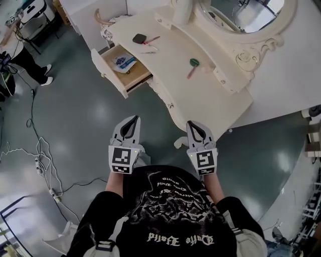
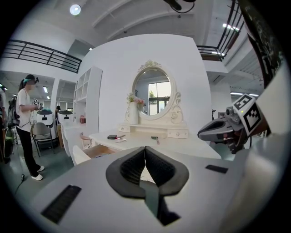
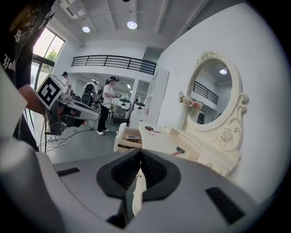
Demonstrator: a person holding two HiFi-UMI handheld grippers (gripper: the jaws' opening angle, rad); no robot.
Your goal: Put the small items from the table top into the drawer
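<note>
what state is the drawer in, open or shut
Open: the drawer is pulled out from the dressing table, its wooden inside showing, with a small item lying in it.

Drawer (image 1: 134, 74): stood pulled open at the left end of the cream table top (image 1: 200, 95), with a blue-and-white item (image 1: 123, 61) on its wooden floor. On the top lay a dark flat case (image 1: 139, 38), a pink stick (image 1: 152, 38) just beside it, and small pale pieces (image 1: 149, 49) nearby. Well apart to the right lay a green-headed tool (image 1: 193, 63) with a pinkish handle.

The drawer (image 1: 136, 73) juts from the table's (image 1: 200, 95) left end; small items (image 1: 193, 62) lie on top, before the mirror (image 1: 241, 12).
</note>
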